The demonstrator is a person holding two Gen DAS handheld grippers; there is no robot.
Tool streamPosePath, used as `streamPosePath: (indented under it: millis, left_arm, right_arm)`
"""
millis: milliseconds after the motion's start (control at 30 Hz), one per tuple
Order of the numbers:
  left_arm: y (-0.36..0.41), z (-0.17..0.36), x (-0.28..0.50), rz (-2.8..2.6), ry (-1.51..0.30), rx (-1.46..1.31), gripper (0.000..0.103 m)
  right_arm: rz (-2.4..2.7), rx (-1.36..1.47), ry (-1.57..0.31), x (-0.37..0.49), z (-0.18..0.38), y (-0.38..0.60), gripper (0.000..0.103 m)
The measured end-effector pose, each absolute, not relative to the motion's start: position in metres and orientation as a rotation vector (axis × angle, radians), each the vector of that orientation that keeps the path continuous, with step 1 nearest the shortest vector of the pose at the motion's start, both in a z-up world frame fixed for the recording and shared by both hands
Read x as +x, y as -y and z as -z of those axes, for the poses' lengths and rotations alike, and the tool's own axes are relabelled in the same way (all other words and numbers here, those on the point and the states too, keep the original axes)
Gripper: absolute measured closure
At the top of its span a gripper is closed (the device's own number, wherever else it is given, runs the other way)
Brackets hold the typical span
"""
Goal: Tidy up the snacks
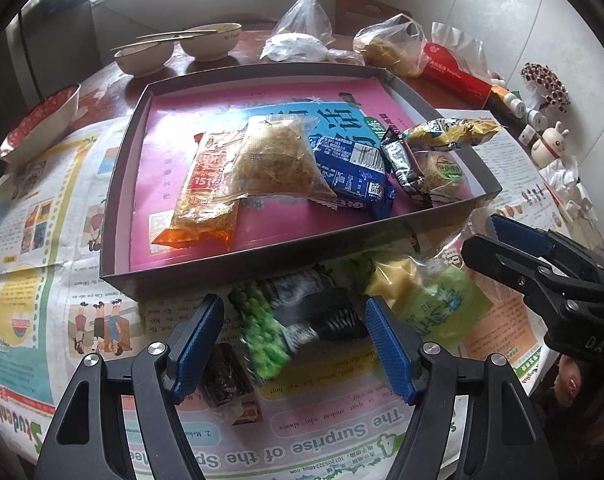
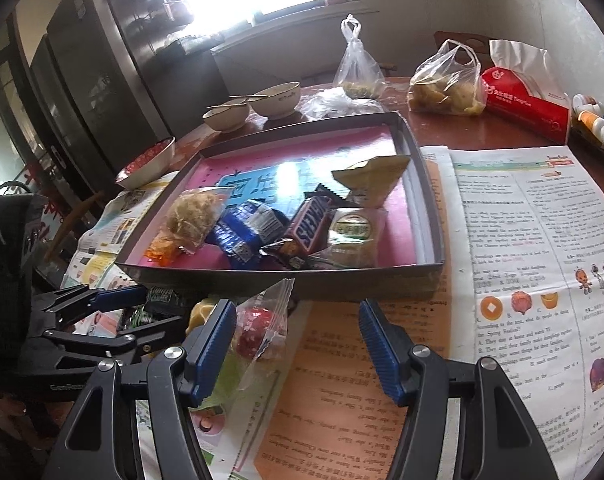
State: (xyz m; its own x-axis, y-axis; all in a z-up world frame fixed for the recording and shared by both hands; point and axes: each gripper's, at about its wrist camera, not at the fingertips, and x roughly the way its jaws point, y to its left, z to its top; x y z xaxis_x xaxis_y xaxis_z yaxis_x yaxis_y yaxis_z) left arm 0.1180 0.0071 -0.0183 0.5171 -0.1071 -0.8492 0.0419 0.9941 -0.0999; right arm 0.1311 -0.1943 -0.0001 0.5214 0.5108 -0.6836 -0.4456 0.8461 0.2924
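A shallow dark tray with a pink lining holds several snacks: an orange packet, a clear bag of shredded food, a blue packet and a Snickers bar. My left gripper is open over the newspaper in front of the tray. A blurred green-and-black packet lies between its pads, not visibly pressed. A dark bar, a yellow sweet and a green packet lie nearby. My right gripper is open beside a clear-wrapped red sweet.
Newspaper covers the near half of the wooden table. Behind the tray stand two bowls with chopsticks, plastic bags, a red tissue pack and small bottles. A red-patterned bowl sits at the left.
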Motion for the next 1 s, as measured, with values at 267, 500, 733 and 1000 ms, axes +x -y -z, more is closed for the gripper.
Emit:
streamPosePath:
  millis: [267,500,733,1000]
  left_arm:
    - [-0.0114,0.0226,0.1212,0.078,-1.038,-0.085,0.028]
    - [-0.0142,0.0253,0.1227,0.073,-1.044,-0.099,0.028]
    - [-0.015,0.0261,0.1228,0.073,-1.045,-0.102,0.028]
    - [-0.0157,0.026,0.1233,0.072,-1.046,-0.107,0.028]
  right_arm:
    - [-0.606,0.085,-0.856,0.1282,0.0008,0.1897,0.04]
    - [-0.64,0.113,-0.882,0.1276,0.0019,0.1885,0.041]
    - [-0.693,0.172,-0.918,0.131,0.0055,0.1915,0.054]
    - [-0.76,0.254,-0.936,0.1326,0.0084,0.1941,0.073]
